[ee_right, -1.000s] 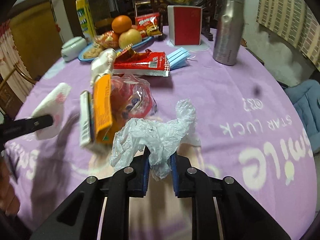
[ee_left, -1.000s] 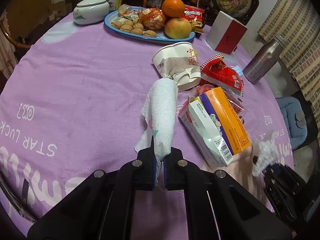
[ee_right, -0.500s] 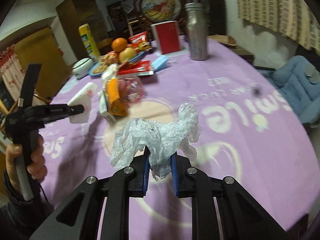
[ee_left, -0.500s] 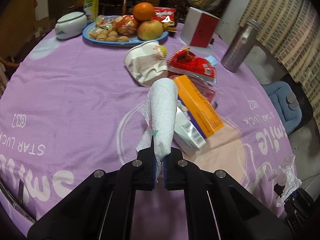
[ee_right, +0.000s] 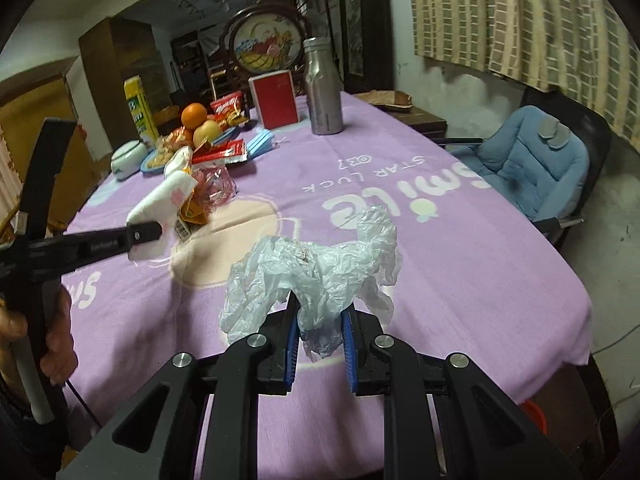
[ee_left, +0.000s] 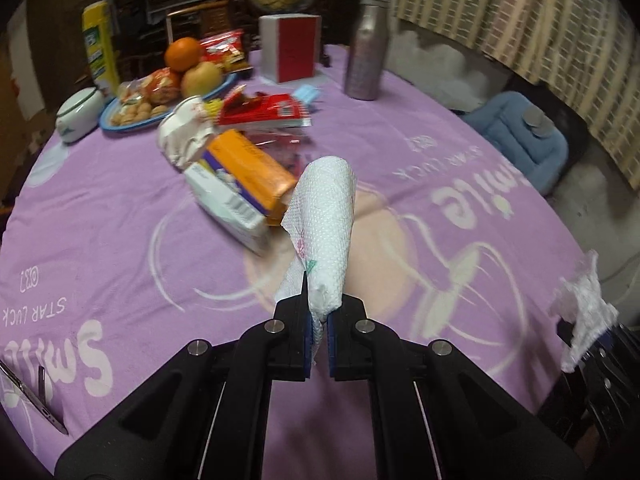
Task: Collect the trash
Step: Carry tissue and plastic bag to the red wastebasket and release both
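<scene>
- Left hand-held gripper (ee_left: 318,322) is clenched on a rolled tissue (ee_left: 326,232), above the bench (ee_left: 120,248) middle.
- Right hand-held gripper (ee_right: 319,334) grasps a crumpled bag (ee_right: 316,268) over the near edge.
- Blue plate (ee_left: 120,124) at the far edge holds fruit (ee_left: 192,64) and snacks.

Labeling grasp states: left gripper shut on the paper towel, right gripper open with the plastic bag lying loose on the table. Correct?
Not quite. The left gripper is shut on the paper towel, as you say, but the right gripper is also shut: the right wrist view shows its jaws pinching the crumpled plastic bag, held up off the table.
</scene>
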Available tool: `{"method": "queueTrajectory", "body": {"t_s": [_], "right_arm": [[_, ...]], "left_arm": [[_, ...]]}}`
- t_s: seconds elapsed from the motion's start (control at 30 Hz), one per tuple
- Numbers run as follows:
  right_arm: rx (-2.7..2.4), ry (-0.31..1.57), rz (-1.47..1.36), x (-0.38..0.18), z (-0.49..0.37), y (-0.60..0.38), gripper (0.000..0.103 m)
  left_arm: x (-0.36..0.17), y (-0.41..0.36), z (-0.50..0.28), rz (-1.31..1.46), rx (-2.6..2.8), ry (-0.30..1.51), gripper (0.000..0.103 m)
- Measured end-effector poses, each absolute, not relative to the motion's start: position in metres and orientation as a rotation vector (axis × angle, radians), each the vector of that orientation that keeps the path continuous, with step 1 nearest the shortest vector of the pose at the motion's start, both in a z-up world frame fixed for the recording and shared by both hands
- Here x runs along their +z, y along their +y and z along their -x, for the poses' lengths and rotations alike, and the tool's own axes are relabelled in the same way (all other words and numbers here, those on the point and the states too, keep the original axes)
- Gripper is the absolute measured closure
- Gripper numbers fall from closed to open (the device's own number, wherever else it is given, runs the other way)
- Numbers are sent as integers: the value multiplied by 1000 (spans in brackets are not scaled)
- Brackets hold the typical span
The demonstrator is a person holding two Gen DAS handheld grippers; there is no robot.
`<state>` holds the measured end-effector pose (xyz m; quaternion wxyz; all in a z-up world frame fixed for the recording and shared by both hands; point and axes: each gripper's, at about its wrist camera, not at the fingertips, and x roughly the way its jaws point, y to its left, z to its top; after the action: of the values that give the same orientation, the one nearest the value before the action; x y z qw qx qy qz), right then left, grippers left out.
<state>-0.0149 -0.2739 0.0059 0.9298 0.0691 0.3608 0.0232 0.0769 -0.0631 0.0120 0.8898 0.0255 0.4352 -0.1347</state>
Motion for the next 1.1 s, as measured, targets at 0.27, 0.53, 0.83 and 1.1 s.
{"method": "queueTrajectory", "body": {"t_s": [0.27, 0.53, 0.83, 1.1], "right_arm": [[18, 692, -227, 2, 50, -309, 84], [-102, 689, -292, -14, 100, -378, 83], [-300, 752, -436, -67, 163, -472, 83], [-400, 899, -612, -156, 194, -531, 83]], "left_arm": [[28, -126, -20, -151, -477, 854, 97], [15, -213, 24, -293, -690, 857, 97], [-18, -312, 80, -457, -905, 888, 97], [-69, -390, 108, -531, -1063, 1019, 97]]}}
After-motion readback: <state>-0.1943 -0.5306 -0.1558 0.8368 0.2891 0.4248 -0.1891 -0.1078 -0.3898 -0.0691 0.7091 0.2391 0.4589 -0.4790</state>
